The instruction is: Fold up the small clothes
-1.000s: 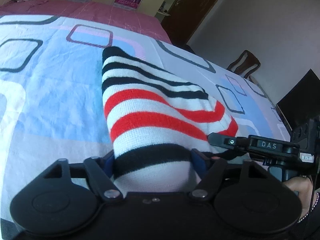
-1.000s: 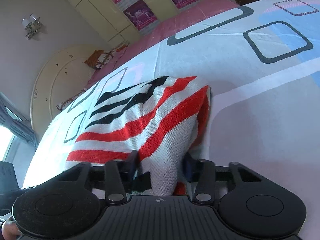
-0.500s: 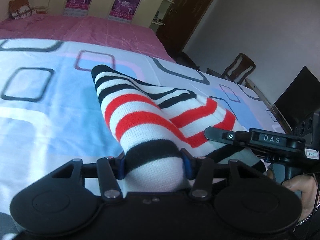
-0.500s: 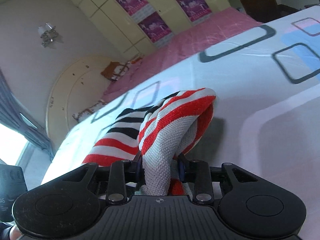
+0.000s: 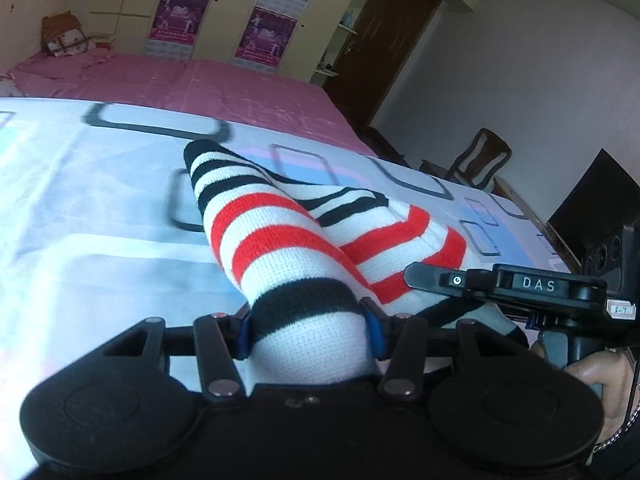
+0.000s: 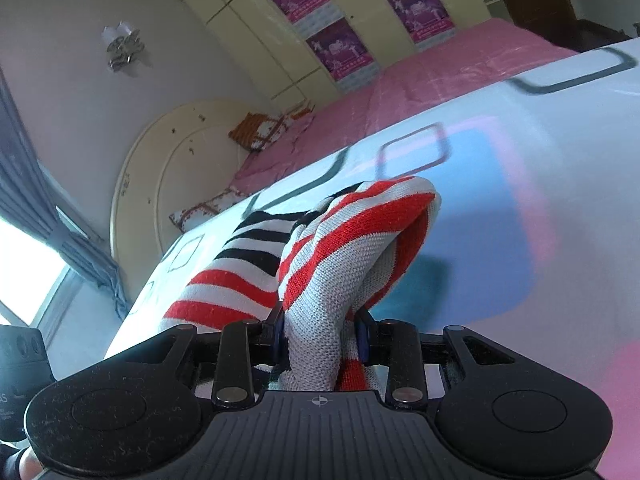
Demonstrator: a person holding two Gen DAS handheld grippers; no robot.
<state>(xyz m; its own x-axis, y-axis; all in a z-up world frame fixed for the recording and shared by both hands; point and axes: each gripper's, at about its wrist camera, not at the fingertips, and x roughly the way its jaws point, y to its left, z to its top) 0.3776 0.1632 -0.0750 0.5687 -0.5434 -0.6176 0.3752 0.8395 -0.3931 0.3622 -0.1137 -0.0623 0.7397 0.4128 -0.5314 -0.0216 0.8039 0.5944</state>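
A small knitted garment (image 5: 280, 236) with red, black and white stripes is lifted off the bed, its far end still trailing on the sheet. My left gripper (image 5: 308, 328) is shut on its black-and-white hem, blue pads pressing both sides. In the right wrist view the same striped garment (image 6: 352, 248) bunches up between the pads of my right gripper (image 6: 322, 338), which is shut on a red-and-white fold. The right gripper's body (image 5: 532, 284) shows at the right of the left wrist view, with a person's hand (image 5: 600, 368) on its handle.
The bed wears a white and blue sheet with dark square outlines (image 5: 100, 200) and a pink cover (image 5: 200, 80) farther back. A wooden chair (image 5: 480, 160), a dark screen (image 5: 592, 204) and a brown door (image 5: 384, 40) stand at the right; a rounded headboard (image 6: 168, 168) stands at the bed's far end.
Both grippers have risen and moved along the bed with the garment, lifting it from lying flat into a bunched, hanging shape. Both pairs of jaws have closed tighter on the cloth.
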